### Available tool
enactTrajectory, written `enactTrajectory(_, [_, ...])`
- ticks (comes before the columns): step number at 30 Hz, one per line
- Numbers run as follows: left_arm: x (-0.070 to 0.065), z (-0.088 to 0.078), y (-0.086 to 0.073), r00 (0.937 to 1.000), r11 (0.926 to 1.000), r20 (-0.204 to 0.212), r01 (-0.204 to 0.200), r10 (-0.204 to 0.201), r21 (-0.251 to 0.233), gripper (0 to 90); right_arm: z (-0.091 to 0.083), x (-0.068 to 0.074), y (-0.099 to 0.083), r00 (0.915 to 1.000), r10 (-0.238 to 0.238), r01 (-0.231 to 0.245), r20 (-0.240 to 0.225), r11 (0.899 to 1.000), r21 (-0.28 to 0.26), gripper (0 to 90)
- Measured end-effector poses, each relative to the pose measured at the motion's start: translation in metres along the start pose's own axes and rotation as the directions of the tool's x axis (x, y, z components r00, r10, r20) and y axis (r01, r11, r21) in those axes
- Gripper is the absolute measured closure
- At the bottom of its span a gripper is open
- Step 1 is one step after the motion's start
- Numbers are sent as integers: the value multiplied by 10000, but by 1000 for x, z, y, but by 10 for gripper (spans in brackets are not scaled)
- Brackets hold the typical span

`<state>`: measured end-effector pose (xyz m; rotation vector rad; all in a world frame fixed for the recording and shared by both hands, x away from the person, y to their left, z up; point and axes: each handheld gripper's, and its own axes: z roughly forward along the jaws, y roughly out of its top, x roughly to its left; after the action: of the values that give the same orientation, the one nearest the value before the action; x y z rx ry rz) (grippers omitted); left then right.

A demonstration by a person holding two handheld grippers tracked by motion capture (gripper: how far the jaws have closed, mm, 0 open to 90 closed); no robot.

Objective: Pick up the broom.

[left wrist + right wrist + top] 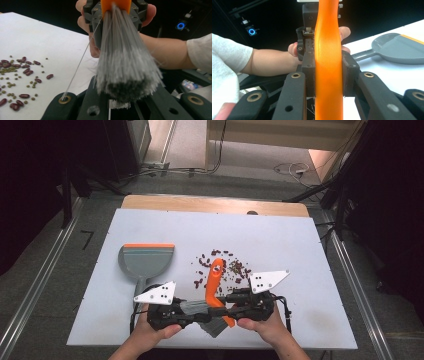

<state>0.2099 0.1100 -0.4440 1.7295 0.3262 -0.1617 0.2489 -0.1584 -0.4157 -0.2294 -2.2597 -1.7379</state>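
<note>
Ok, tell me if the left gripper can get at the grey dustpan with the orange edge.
Probably not yet: the left gripper is shut on the brush bristles. The dustpan lies close, unobstructed.

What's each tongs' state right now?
Left tongs: shut on the grey bristle head of the orange plastic brush.
Right tongs: shut on its orange handle.

orange brush handle point(328, 62), grey dustpan point(145, 261), dark-red beans point(17, 66)

hidden: dustpan point(145, 262) handle end | cut off: brush handle point(328, 62) top, bottom
</note>
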Motion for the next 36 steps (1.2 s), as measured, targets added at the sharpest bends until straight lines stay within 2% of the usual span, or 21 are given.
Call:
enactTrajectory(2, [1,0,-1,9996,9996,101,252,-251,-108,807,0,0,1,10000,61,-61,6,10000,12,690])
enactTrajectory(5, [2,-1,-2,9994,9993,157,309,-306,-190,759,1,1,1,9998,186,-186,85,9998,-21,691])
enactTrajectory(8, [2,-6,-3,9990,9996,-435,129,-140,-264,619,1,1,3,9993,195,-195,324,9998,4,691])
enactTrajectory(10, [1,-10,-4,9952,9994,-971,71,-105,-353,528,-1,1,4,9982,290,-288,520,9996,-51,691])
enactTrajectory(11, [1,-10,-4,9952,9994,-971,71,-105,-353,452,-1,1,4,9982,290,-288,520,9996,-51,691])
enactTrajectory(12, [1,-14,-3,9897,9992,-1424,67,-121,-384,384,-5,-2,5,9958,473,-460,787,9988,-183,691])
enactTrajectory(14, [1,-17,-3,9866,9989,-1624,66,-139,-458,285,-11,-4,6,9914,639,-609,1145,9977,-298,691])
enactTrajectory(15, [2,-21,-3,9772,9985,-2120,36,-150,-542,254,-13,-5,6,9891,726,-688,1281,9971,-338,691])
enactTrajectory(17, [2,-24,-4,9733,9979,-2284,89,-234,-646,232,-16,-5,6,9858,744,-699,1506,9969,-349,691])
enactTrajectory(18, [4,-28,-5,9671,9975,-2525,126,-300,-701,131,-22,-6,7,9780,864,-810,1897,9961,-361,691])
enactTrajectory(19, [5,-30,-5,9628,9973,-2685,130,-319,-721,101,-24,-6,8,9730,856,-802,2143,9962,-337,691])
enactTrajectory(20, [5,-30,-5,9628,9973,-2685,130,-319,-721,87,-26,-7,8,9664,865,-805,2420,9962,-344,691])
enactTrajectory(22, [7,-37,-7,9528,9961,-2995,244,-489,-850,20,-31,-9,8,9556,993,-917,2776,9950,-404,691])
enactTrajectory(23, [7,-37,-7,9528,9961,-2995,244,-489,-850,19,-33,-10,8,9494,1038,-949,2966,9945,-441,691])
enactTrajectory(24, [9,-42,-9,9466,9951,-3170,296,-583,-947,6,-36,-11,8,9431,1105,-1013,3135,9938,-454,691])
enactTrajectory(29, [10,-52,-11,9389,9931,-3377,291,-662,-1138,1,-45,-17,7,9115,1317,-1209,3896,9913,-522,691])
enactTrajectory(30, [11,-55,-12,9356,9929,-3466,293,-678,-1152,1,-45,-17,7,9115,1317,-1209,3896,9913,-522,691])
enactTrajectory(33, [11,-60,-13,9236,9948,-3798,142,-517,-1009,1,-49,-19,7,8886,1391,-1330,4371,9901,-449,691])
enactTrajectory(34, [10,-61,-13,9209,9952,-3865,126,-495,-975,1,-51,-20,6,8739,1396,-1385,4657,9897,-367,691])
enactTrajectory(35, [11,-62,-14,9187,9956,-3922,105,-463,-930,1,-51,-20,6,8739,1396,-1385,4657,9897,-367,691])
enactTrajectory(36, [11,-63,-15,9179,9955,-3939,115,-479,-941,1,-53,-22,5,8667,1481,-1461,4763,9884,-414,691])
